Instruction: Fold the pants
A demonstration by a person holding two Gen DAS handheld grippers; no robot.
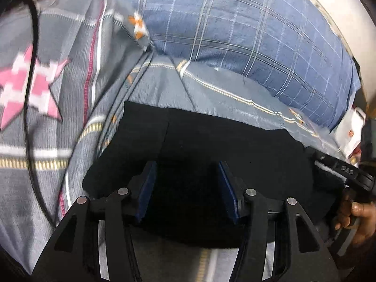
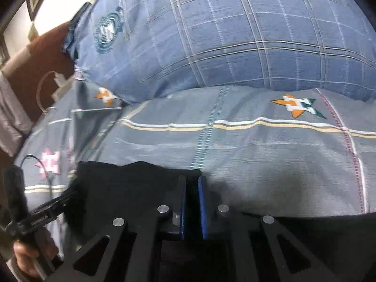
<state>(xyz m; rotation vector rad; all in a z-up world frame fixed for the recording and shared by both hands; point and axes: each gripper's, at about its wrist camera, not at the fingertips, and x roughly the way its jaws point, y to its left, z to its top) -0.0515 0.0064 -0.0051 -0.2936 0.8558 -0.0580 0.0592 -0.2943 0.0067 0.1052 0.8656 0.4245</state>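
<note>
**Black pants under both claws on the bed**

From my remote seat, I see the left claw (image 1: 188, 188) standing about half open over the black pants (image 1: 211, 145), its blue pads (image 1: 148, 188) apart with dark cloth showing below and between them; I cannot tell whether they touch it. The right claw (image 2: 191, 206) has its pads nearly together, a thin dark gap between them, and I cannot tell if any fabric is pinched there. The pants (image 2: 131, 188) lie just ahead and to the left of that claw, spread on the grey star-patterned bedsheet (image 2: 235, 145). Beyond both claws rests a blue plaid pillow (image 2: 235, 35). A hand (image 1: 354, 218) grips the other handle at the right edge of my left view.
</note>
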